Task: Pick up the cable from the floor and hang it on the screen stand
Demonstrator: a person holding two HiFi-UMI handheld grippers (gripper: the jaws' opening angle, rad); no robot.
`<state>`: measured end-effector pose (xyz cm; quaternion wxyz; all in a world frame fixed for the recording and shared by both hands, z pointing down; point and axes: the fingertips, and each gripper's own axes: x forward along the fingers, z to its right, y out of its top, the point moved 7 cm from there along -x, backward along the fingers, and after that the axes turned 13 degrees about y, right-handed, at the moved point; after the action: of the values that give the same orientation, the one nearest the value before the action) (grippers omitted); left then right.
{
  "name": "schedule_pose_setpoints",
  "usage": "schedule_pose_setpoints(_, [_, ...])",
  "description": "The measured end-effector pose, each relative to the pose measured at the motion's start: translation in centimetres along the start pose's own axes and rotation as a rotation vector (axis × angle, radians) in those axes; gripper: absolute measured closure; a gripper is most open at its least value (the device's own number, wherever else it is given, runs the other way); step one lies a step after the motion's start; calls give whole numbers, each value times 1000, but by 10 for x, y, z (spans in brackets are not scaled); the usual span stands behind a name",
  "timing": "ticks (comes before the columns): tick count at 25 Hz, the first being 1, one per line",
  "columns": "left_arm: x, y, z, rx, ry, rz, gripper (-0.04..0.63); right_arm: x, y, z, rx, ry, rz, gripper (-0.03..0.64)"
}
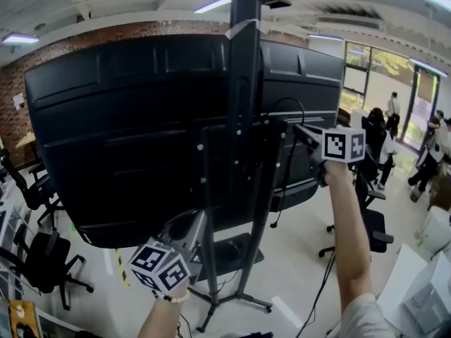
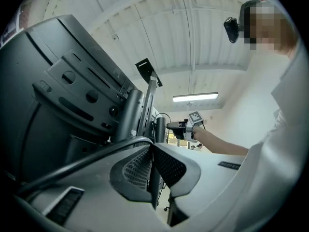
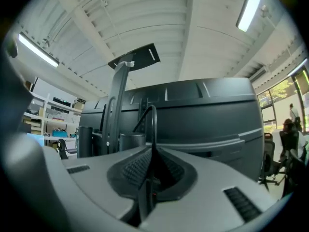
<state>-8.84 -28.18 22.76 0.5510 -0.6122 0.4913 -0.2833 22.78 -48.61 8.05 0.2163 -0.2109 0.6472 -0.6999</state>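
The left hand-held gripper point(image 1: 199, 220) and the right hand-held gripper point(image 1: 299, 130) are each clamped on the cable point(image 3: 154, 127), held mid-frame beside the screen stand point(image 1: 243, 83). If released unhooked, it could be lost to the floor point(image 1: 296, 259).

Brick wall point(image 1: 141, 28), office chairs point(image 1: 49, 263), windows point(image 1: 380, 69)

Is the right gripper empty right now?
No, the right gripper is clamped on the black cable, which loops up from its jaws.
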Motion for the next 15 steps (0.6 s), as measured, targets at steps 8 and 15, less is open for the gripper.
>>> schedule_pose_setpoints(8, [17,-9,18,28,-24,-26,581,1,-48,27,95,29,-66,595])
schedule_pose_setpoints(15, [18,-33,19,14,-74,-82,581,8,-100,21,117,11,-185,596])
